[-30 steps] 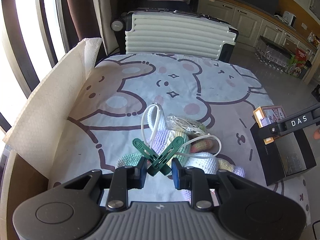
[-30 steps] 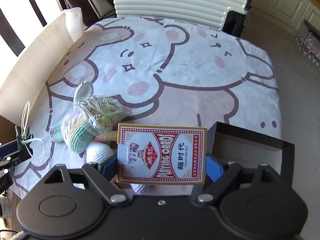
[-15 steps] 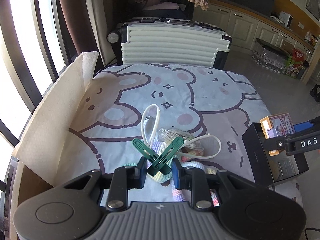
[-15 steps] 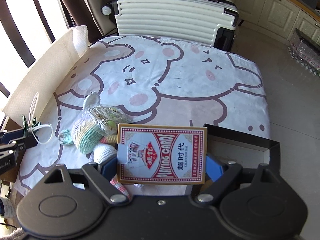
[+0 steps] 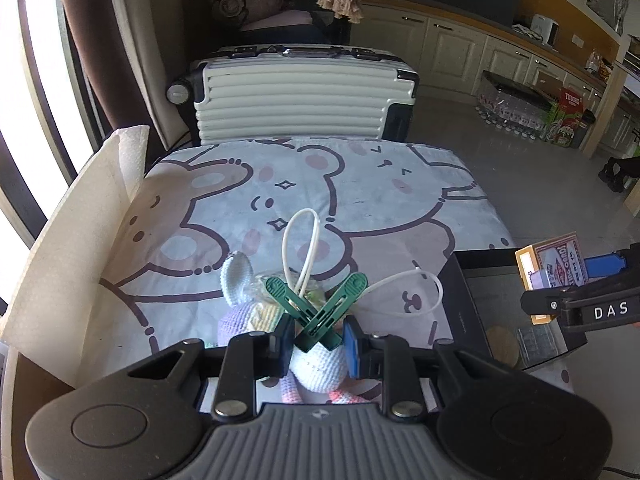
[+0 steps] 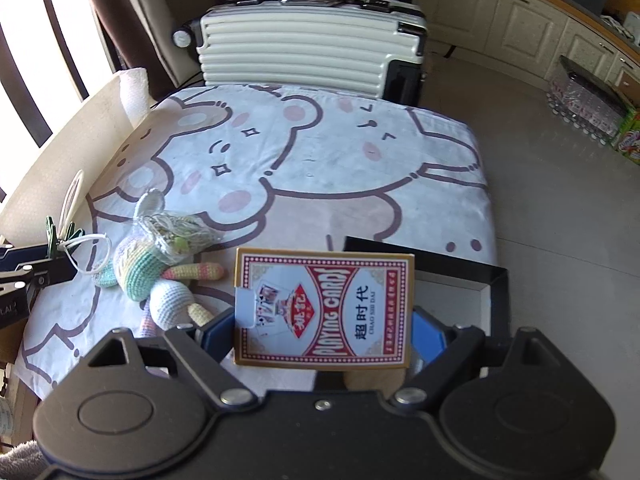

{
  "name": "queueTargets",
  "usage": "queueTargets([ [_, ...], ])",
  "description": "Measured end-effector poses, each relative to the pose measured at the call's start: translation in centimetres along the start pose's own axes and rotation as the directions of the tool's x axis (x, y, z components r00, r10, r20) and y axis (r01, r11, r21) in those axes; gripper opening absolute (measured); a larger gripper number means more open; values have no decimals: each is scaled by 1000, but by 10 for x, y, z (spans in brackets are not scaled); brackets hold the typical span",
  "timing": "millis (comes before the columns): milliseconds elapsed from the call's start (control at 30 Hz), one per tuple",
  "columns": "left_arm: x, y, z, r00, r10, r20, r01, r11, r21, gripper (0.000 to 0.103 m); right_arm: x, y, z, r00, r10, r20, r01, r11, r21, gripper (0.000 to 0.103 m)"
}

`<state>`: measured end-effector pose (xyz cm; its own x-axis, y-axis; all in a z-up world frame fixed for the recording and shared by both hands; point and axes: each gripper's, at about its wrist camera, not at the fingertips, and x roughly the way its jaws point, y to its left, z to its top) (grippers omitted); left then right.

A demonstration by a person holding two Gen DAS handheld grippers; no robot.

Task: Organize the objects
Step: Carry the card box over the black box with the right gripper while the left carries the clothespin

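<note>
Nearest the black box, the pack of playing cards was held upright across its width by the right gripper, whose fingers were spread wide and clamped on the two short edges. The pack hung over the near left part of the box. A slip was judged likely if the pack were tilted, since only narrow edges were pinched; a release made too far to the left of the box could see it dropped on the bear-print cloth instead, or caught on the box's wall.

Farther to the left of the box, the green clothes pegs, crossed in an X with white loops of cord trailing from them, were gripped by the left gripper, its fingers nearly closed on the crossing. The loops were judged liable to snag on the crocheted rabbit lying directly beneath, left of the box, or on the clear bag of small trinkets resting on it. A peg could also twist out of so small a hold.

Both grippers were pitched steeply downward, side by side above the cloth, the left one well apart from the box.
</note>
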<state>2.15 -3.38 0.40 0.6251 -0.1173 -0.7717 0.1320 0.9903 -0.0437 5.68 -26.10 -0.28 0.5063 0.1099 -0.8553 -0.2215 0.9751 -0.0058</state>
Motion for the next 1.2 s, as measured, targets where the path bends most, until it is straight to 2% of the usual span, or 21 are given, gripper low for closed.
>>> queueTargets([
  [367, 12, -65, 12, 997, -82, 3, 81, 994, 69, 27, -17, -59, -24, 998, -60, 10, 58, 995, 83, 89],
  [633, 19, -104, 19, 994, -113, 2, 113, 988, 103, 27, -26, -97, -40, 995, -97, 9, 95, 984, 151, 89],
  [1200, 31, -167, 39, 990, -144, -4, 144, 982, 123, 27, -20, -137, -48, 996, -89, 22, 81, 967, 241, 89],
])
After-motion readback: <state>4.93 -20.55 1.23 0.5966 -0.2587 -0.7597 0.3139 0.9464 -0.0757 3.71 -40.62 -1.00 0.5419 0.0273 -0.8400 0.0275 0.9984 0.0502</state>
